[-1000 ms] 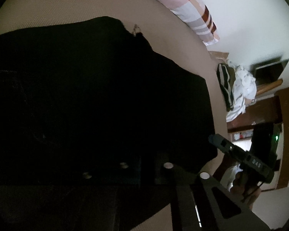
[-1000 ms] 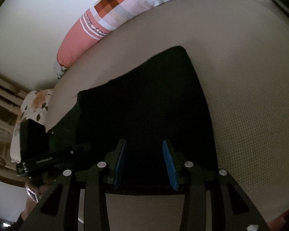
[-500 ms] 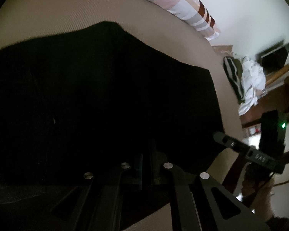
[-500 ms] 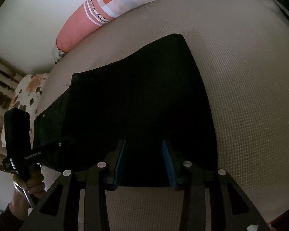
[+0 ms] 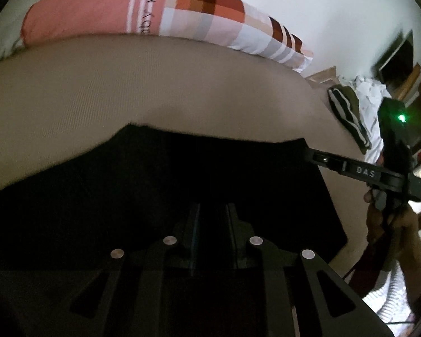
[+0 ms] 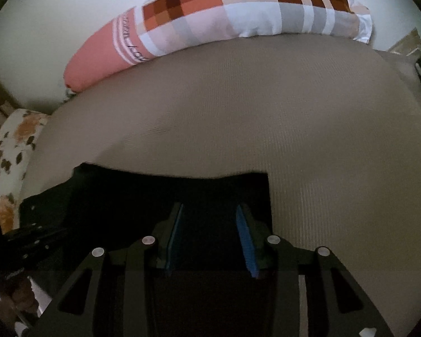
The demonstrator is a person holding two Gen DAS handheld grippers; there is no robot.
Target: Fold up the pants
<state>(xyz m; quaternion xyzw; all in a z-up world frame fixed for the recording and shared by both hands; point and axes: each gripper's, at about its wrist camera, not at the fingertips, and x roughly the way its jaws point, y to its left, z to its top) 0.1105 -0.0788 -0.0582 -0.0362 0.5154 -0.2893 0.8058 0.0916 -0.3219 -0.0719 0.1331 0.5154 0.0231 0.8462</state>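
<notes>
Since the earlier pictures, both views have been tipped up, so more of the beige woven bed cover (image 5: 160, 90) and the long pink, white and brown checked pillow (image 5: 143, 14) is seen, and the dark cloth now fills less of each view.

From the left wrist view, the black folded pants (image 5: 182, 185) are laid flat on the near part of the bed, with their far edge running left to right across the middle. The left gripper (image 5: 212, 236) is held over the near part of the pants; its jaws are opening, a small gap is seen between them, and no fold of cloth can be made out in that gap because all is dark. At the right, the right gripper (image 5: 308, 154) is reached in at the far right corner of the pants and is held by a hand (image 5: 390, 224). A heap of white and striped clothes (image 5: 356, 112) is seen far right.

From the right wrist view, the right gripper is parted, with its blue pads (image 6: 245, 241) well apart above the pants. A flowered cloth (image 6: 11, 151) is seen at the left.
</notes>
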